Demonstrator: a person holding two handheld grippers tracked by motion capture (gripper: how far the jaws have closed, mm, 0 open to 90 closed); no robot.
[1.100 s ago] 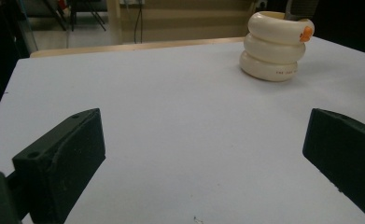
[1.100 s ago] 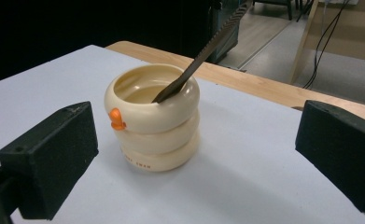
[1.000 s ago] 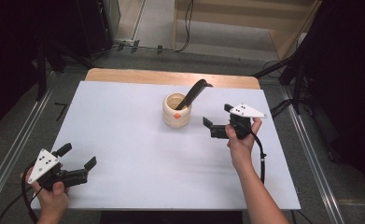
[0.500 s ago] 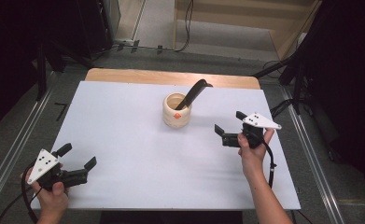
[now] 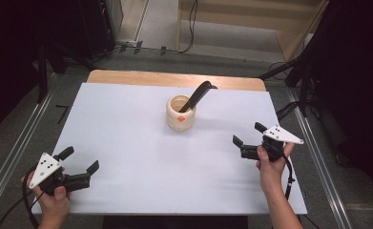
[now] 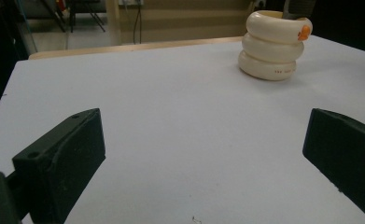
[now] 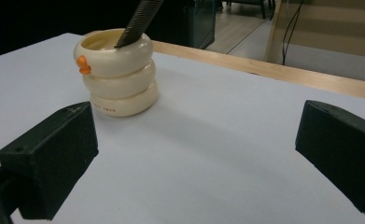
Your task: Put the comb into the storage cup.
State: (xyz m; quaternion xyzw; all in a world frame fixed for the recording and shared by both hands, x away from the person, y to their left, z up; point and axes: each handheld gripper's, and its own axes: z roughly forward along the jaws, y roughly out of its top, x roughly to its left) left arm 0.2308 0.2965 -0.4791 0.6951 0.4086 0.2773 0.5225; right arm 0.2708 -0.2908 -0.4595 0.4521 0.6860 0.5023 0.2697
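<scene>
Cream ribbed cup (image 5: 180,113) with orange mark, upright mid-table toward far edge; black tool (image 5: 198,94) inside, leaning right.

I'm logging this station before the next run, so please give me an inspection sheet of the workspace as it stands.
Surface: white table top, bare apart from the cup; wooden strip along its far edge.
Job's things: cream ringed cup with an orange mark, upright near the far middle; black tool leans out of it to the right.
Clutter: nothing seen.
Grippers: left gripper open, at the near left corner, holding nothing; right gripper open, at the right side, holding nothing, apart from the cup.
Cables: a black cable trails from the right gripper.
Surroundings: metal rails either side, dark stands, floor cables beyond.
</scene>
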